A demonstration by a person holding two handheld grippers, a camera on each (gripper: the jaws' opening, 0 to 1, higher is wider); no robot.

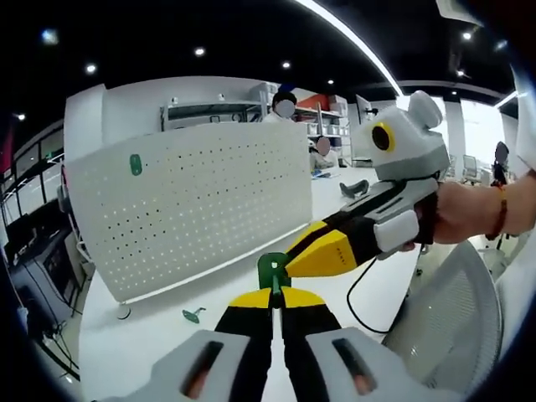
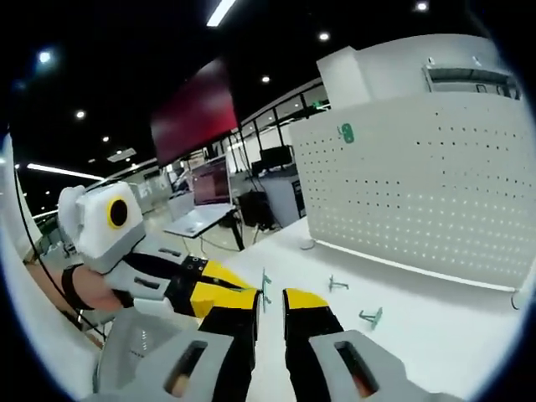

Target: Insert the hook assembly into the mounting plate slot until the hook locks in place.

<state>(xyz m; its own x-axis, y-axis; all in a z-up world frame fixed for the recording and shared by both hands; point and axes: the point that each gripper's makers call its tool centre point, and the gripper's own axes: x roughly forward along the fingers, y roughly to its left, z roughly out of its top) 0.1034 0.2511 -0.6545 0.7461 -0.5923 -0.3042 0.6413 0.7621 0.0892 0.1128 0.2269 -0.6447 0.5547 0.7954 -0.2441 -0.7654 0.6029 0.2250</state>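
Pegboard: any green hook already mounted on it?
Yes: in the left gripper view, one green hook sits near the upper left corner of the white pegboard.

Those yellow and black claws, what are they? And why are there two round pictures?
They are two grabbers that a person holds, one in each hand. Each has a small camera on it, so you get two pictures. In the left gripper view, the left gripper pinches a small green hook. The right gripper, held in a hand, reaches in and meets that same hook. In the right gripper view, the right gripper's jaws stand a little apart, the hook edge-on between them. A white board full of holes stands on the white table, with one green hook on the board. More spare hooks lie on the table.
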